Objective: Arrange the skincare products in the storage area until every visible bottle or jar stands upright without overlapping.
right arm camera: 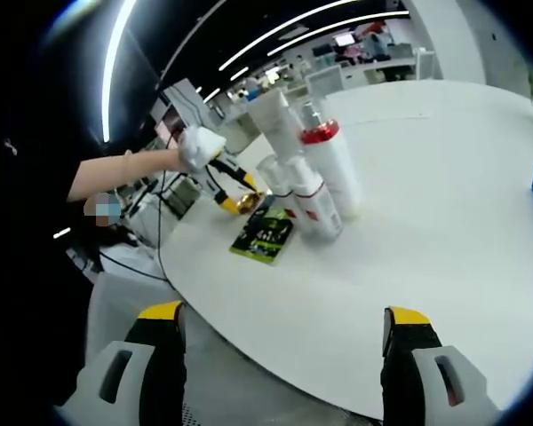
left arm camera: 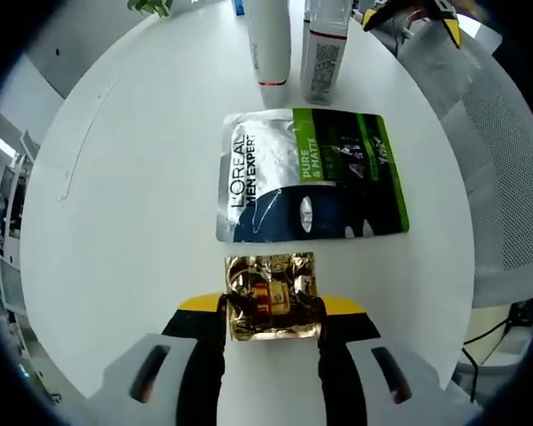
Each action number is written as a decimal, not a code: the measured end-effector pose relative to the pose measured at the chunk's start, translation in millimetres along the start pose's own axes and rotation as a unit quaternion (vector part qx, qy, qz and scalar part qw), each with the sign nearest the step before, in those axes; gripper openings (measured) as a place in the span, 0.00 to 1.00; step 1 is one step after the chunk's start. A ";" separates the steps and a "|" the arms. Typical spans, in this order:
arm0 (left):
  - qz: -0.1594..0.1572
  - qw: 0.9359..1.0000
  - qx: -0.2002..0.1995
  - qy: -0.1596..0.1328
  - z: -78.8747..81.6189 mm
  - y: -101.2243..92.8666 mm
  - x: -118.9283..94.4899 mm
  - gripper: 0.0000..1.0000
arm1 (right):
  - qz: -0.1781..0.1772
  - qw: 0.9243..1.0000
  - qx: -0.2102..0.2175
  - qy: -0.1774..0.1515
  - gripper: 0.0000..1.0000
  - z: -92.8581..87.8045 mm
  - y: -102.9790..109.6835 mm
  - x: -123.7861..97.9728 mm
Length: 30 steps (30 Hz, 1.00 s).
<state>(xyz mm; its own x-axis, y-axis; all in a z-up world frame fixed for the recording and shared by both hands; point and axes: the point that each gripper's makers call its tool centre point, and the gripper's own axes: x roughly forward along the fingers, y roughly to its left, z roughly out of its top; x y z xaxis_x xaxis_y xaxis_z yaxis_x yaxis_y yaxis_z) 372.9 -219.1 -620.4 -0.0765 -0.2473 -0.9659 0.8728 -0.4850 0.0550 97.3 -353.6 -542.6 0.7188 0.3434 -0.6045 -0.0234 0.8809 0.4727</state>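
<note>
Gold sachet (left arm camera: 273, 308): your left gripper (left arm camera: 274, 324) has it pinched between the two yellow-tipped jaws, low in the left gripper view, just short of the mask pack. You also see it as a small gold glint at the far table edge in the right gripper view (right arm camera: 246, 203).
Handling of the sachet: crinkled foil, so judge it light, thin and floppy. It will likely bend or slip if you squeeze only a corner; keep the jaws across its middle. It seems unlikely to stand on its own, so it may need laying flat or leaning.
Mask pack (left arm camera: 309, 175): flat pouch lying on the white table (left arm camera: 133, 204), apart from the sachet. It reads "L'OREAL MEN EXPERT" and "PURE & MATTE" on a green band. Smooth film, probably slippery; take it by an edge.
White bottle (left arm camera: 268, 40): upright beyond the pack, red ring at its base. Rigid, likely top-heavy if nudged.
Labelled bottle (left arm camera: 324, 53): upright just beside the white one, with a barcode panel too small for you to read.
Bottle cluster (right arm camera: 306, 169): in the right gripper view several white bottles stand close together, one with a red cap.
Right gripper (right arm camera: 284, 342): jaws spread wide with nothing between them, hanging off the near table edge, well apart from the bottles.
</note>
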 end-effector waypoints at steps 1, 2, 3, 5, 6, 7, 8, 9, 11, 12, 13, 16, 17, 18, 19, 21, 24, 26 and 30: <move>0.001 1.000 -0.001 0.001 -0.5 0.2 -0.2 0.36 | 0.000 1.000 0.000 0.000 0.97 0.1 0.4 0.0; 0.002 1.000 -0.002 0.001 -0.8 0.6 -0.4 0.37 | 0.000 1.000 0.000 0.000 0.97 0.2 0.5 -0.1; 0.002 1.000 -0.004 0.000 -0.6 0.6 -0.6 0.37 | 0.000 1.000 0.000 -0.001 0.97 0.4 0.7 -0.2; 0.002 1.000 -0.006 0.000 -0.5 0.5 -0.9 0.39 | 0.001 1.000 0.001 -0.001 0.97 0.3 0.8 -0.3; 0.002 1.000 -0.006 0.001 -0.6 0.4 -1.1 0.39 | 0.001 1.000 0.001 0.000 0.97 0.3 0.8 -0.3; 0.002 1.000 -0.006 0.000 -0.6 0.4 -1.3 0.39 | 0.001 1.000 0.001 0.000 0.97 0.0 0.8 -0.1; 0.003 1.000 -0.007 0.000 -0.5 0.9 -1.7 0.39 | 0.001 1.000 0.001 0.001 0.97 -0.1 0.9 0.0; 0.005 1.000 -0.009 -0.001 -1.0 2.0 -2.0 0.39 | 0.001 1.000 0.000 0.001 0.97 -0.1 0.6 0.0; 0.007 1.000 -0.012 -0.002 -1.7 3.6 -2.7 0.41 | 0.001 1.000 0.001 0.001 0.97 0.0 0.2 0.2; 0.008 1.000 -0.016 -0.005 -0.5 4.0 -2.9 0.42 | 0.001 1.000 0.000 0.001 0.97 -0.1 -0.1 0.2; 0.007 1.000 -0.022 -0.008 0.1 3.8 -3.6 0.43 | 0.002 1.000 0.000 0.001 0.97 -0.2 -0.5 0.4; 0.012 0.998 -0.050 -0.025 2.4 5.8 -5.2 0.45 | 0.002 1.000 -0.002 0.002 0.97 -0.5 -0.2 0.6; 0.015 0.998 -0.060 -0.030 4.2 5.5 -7.0 0.46 | 0.002 1.000 -0.003 0.002 0.97 -0.5 0.2 0.6; 0.022 0.996 -0.074 -0.041 7.6 5.9 -9.8 0.47 | 0.003 1.000 -0.003 0.002 0.97 -0.4 0.6 0.6; 0.025 0.995 -0.083 -0.047 9.9 5.9 -12.5 0.47 | 0.003 1.000 -0.004 0.002 0.97 -0.3 0.8 0.5; 0.032 0.992 -0.102 -0.059 12.9 6.4 -18.7 0.49 | 0.004 1.000 -0.005 0.001 0.97 0.0 1.2 0.5; 0.040 0.990 -0.117 -0.070 12.1 8.2 -25.3 0.50 | 0.005 1.000 -0.007 0.001 0.97 0.0 1.9 0.5; 0.047 0.987 -0.133 -0.079 9.8 9.0 -28.9 0.52 | 0.008 1.000 -0.008 0.001 0.97 0.1 2.6 0.6; 0.050 0.976 -0.183 -0.110 10.6 3.2 -33.7 0.54 | 0.009 1.000 -0.008 -0.001 0.97 0.9 2.6 0.3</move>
<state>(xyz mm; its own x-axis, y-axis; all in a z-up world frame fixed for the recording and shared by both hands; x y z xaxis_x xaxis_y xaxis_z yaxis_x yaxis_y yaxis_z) 373.2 -221.2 -585.0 -0.0479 -0.4725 -0.8800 0.9918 -0.1268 0.0140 98.1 -351.5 -540.9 0.7197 0.3591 -0.5942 -0.0481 0.8796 0.4733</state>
